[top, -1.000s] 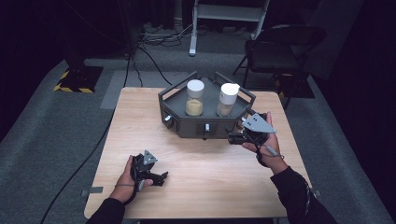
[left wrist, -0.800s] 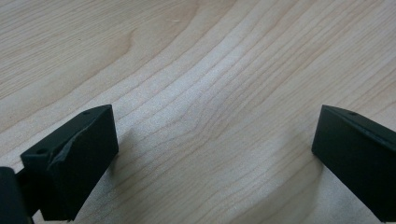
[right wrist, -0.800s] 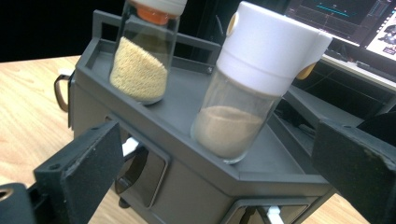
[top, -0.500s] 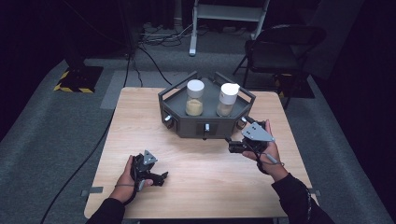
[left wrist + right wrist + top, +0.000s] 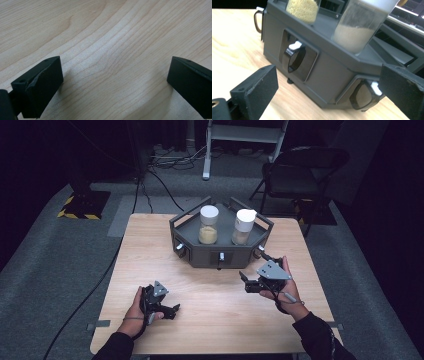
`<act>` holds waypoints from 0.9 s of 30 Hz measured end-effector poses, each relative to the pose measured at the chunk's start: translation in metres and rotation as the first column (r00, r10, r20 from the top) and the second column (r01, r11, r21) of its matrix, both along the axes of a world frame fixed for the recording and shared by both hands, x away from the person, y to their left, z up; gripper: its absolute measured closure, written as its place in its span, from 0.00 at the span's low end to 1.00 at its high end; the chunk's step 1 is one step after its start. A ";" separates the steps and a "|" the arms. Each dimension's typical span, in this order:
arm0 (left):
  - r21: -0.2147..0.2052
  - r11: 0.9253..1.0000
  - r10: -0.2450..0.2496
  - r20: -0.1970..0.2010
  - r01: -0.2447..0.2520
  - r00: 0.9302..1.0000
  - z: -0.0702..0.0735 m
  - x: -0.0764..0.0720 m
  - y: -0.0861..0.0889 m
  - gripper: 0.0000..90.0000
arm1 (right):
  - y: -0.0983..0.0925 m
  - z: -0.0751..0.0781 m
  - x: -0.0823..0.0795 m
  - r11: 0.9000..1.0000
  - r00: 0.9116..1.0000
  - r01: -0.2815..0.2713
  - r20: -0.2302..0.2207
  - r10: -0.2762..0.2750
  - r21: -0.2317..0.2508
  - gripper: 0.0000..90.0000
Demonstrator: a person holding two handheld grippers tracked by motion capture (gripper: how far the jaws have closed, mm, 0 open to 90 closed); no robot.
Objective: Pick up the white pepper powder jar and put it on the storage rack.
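Right gripper (image 5: 329, 92) jaws wide apart, facing grey dispenser (image 5: 332, 67); two grain-filled jars (image 5: 359, 27) at 12 o'clock; wooden table (image 5: 234, 50) at 9.

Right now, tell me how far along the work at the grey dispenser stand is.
Nothing looks done: both jars, the yellow-grain jar and the pale-grain jar, stand upright on the grey dispenser stand. In hand: the right tool is open near the stand's front, facing its front handles. The left tool is open over the bare table. Gripping anything is still ahead.
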State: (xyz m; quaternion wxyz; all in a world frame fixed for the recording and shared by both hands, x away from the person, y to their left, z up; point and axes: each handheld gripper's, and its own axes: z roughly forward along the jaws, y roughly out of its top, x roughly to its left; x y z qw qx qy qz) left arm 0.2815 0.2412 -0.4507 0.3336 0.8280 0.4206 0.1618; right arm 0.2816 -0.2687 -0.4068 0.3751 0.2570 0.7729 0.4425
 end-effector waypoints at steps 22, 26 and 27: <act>0.000 1.000 0.000 0.000 0.000 1.000 0.000 0.000 0.000 0.00 | -0.010 -0.024 -0.005 0.997 0.996 0.003 -0.085 -0.010 -0.078 0.02; 0.001 1.000 -0.002 0.000 0.002 1.000 0.000 0.000 0.000 0.00 | -0.016 -0.026 -0.003 0.998 0.992 -0.005 -0.126 -0.003 -0.060 0.03; 0.001 1.000 -0.002 0.000 0.002 1.000 0.000 0.000 0.000 0.00 | -0.018 -0.027 -0.003 0.998 0.991 -0.005 -0.133 -0.003 -0.055 0.03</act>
